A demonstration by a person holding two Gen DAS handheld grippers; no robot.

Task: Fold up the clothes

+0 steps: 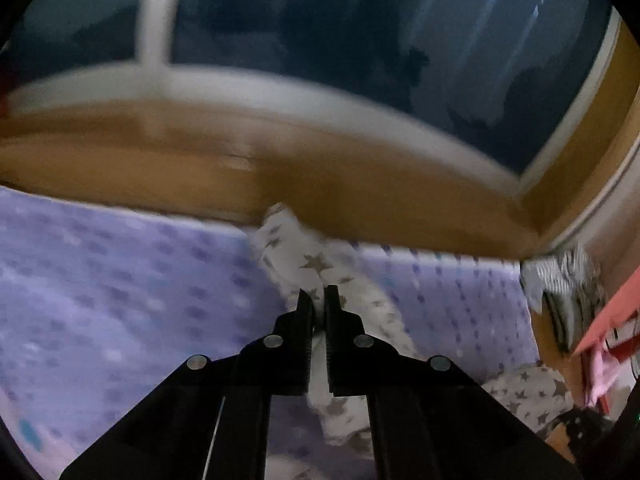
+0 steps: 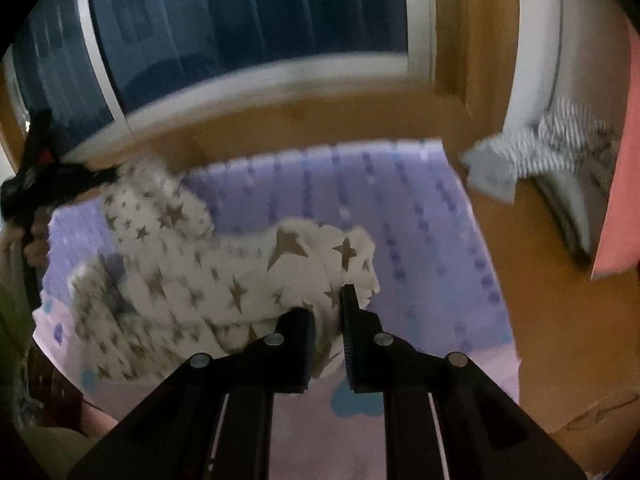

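The left gripper (image 1: 319, 300) has its two black fingers squeezed almost together. A thin bit of the white star cloth (image 1: 312, 268) is pinched between them. From the pinch, the cloth runs up and away toward the wooden ledge (image 1: 200, 168) under the window (image 1: 320, 32). More of it hangs down below the fingers, and another lump of it lies low on the right side of this view.

The right gripper (image 2: 329, 300) is nearly closed too. It holds a thicker bunch of the same star cloth (image 2: 224, 272) between its fingers. In the right wrist view, most of the cloth spreads out to the left of this gripper, all crumpled and lifted a little. At the far left end of the cloth you can see the other black gripper, up by the window ledge.

Under the cloth is a purple mat (image 2: 420, 216) with darker purple spots. The cloth stretches across it between the two grippers.

Off to the right, on the brown floor (image 2: 560, 340), sits a striped grey and white pile of clothes (image 2: 552, 148). It is well apart from both grippers, next to something pink-red (image 2: 624, 160).

Both pictures are blurry.
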